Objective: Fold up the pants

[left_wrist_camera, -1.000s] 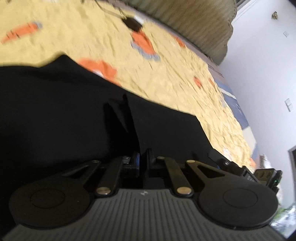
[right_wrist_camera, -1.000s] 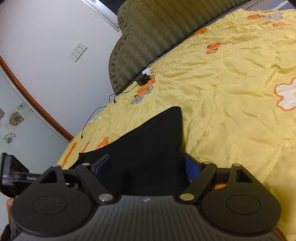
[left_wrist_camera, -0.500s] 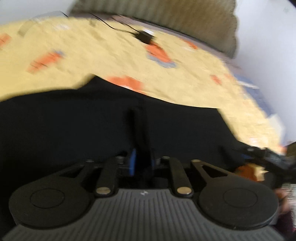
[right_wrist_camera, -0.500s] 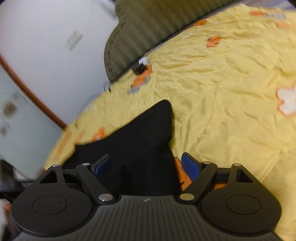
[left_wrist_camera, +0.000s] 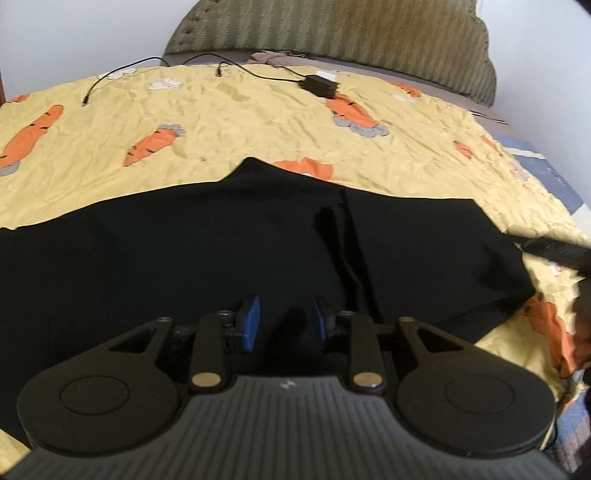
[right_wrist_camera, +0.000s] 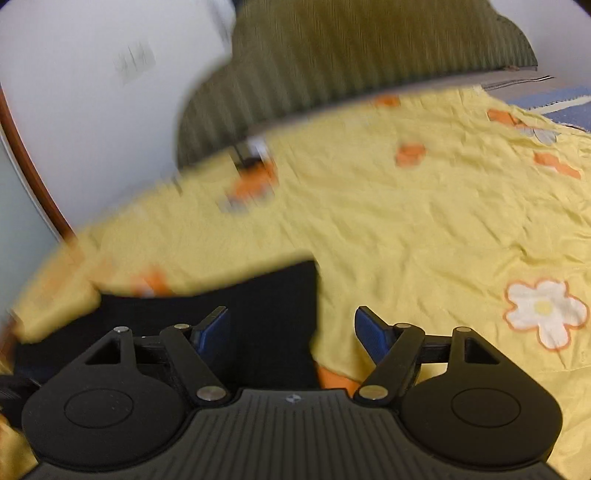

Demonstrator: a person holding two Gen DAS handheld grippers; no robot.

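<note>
Already the black pants lay spread flat across the yellow carrot-print bedspread, apparently doubled over, though the dark cloth hid its layers; a further fold or two seemed left; the left gripper had just been opening, its fingers slightly parted over the fabric with a small hump of cloth between them, pinching nothing; the right gripper had just been narrowing yet stood wide, straddling the pants' edge without gripping; beyond lay a black charger with its cable and the green headboard.
</note>
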